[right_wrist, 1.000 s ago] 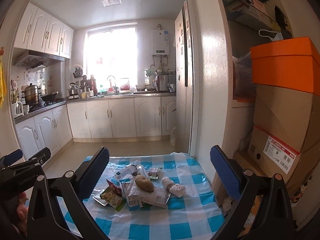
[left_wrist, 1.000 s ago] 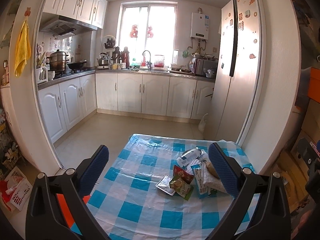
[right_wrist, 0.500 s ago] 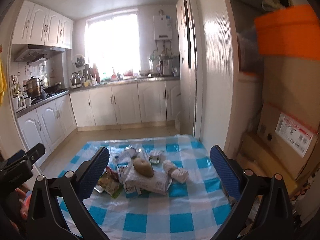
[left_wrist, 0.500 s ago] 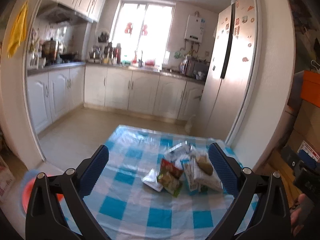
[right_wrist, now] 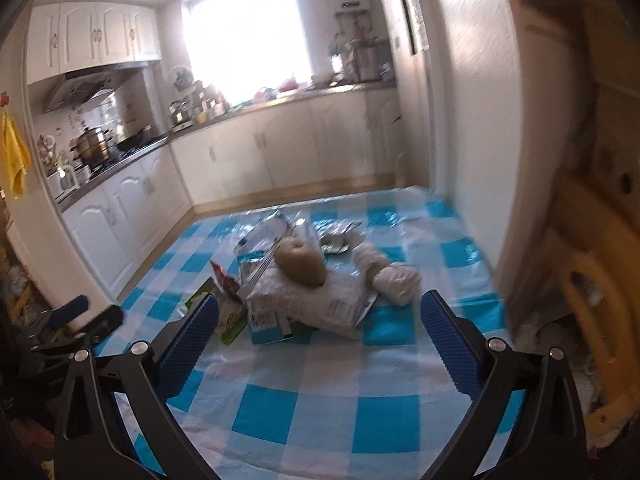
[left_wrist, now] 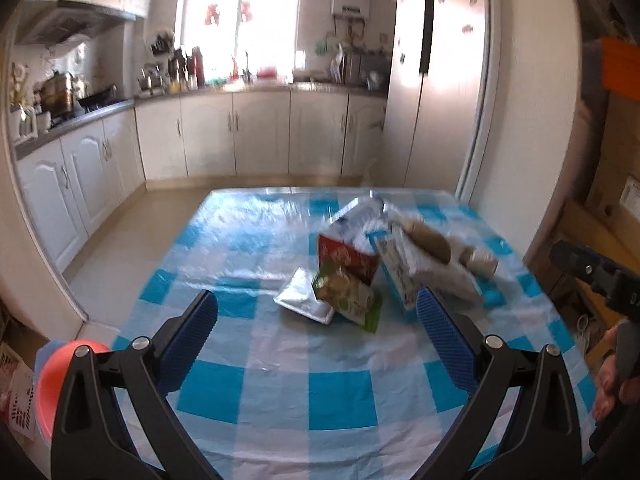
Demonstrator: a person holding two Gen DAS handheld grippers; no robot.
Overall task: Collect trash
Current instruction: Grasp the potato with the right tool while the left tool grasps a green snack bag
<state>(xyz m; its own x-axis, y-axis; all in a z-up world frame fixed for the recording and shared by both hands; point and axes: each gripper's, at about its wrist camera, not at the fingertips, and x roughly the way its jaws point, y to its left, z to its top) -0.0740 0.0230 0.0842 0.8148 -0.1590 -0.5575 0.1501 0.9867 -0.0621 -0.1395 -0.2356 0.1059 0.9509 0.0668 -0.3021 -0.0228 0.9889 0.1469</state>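
Tongs spread and empty on both sides, left tongs point(left_wrist: 316, 324) and right tongs point(right_wrist: 320, 320), we eye light, crinkly, slippery-looking wrappers point(left_wrist: 348, 292) heaped mid-desk on the blue-checked plastic cloth point(left_wrist: 260, 392), best pinched at a free edge.

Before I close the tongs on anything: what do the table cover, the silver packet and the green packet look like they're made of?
Table cover: glossy plastic sheet, judging by the glare and soft wrinkles over the blue checks. Silver packet: looks like metallised foil film, flat and mirror-bright, probably empty. Green packet: printed snack-wrapper film, shiny and creased. Motion blur leaves finer detail open.
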